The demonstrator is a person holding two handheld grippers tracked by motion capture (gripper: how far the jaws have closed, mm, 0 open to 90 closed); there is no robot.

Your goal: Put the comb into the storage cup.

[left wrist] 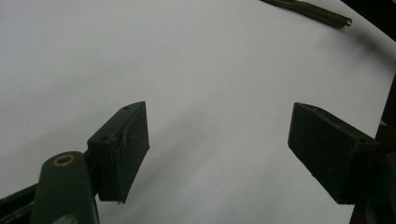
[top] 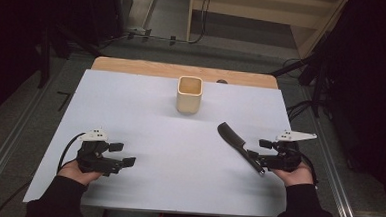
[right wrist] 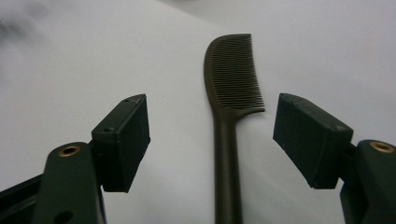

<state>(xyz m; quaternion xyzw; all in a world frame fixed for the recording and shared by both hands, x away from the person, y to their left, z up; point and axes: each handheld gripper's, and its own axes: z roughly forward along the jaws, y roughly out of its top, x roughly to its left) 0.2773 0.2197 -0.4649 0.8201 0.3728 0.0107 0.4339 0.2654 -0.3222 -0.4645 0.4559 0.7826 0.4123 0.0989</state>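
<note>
Overhead forward; claw-mounted close-ups, comb shared

left hand: dark sleeve, enters from bottom left; grips left gripper, low over the surface, jaws pointing right, set wide apart, nothing between | right hand: dark sleeve, enters from bottom right; grips right gripper, jaws pointing left, spread wide, pads pressing on nothing

White sheet over light wooden tabletop. Grey floor around, metal rails along both sides. Black cables on floor. Pale wooden furniture behind. Dark surroundings, dim light.
</note>
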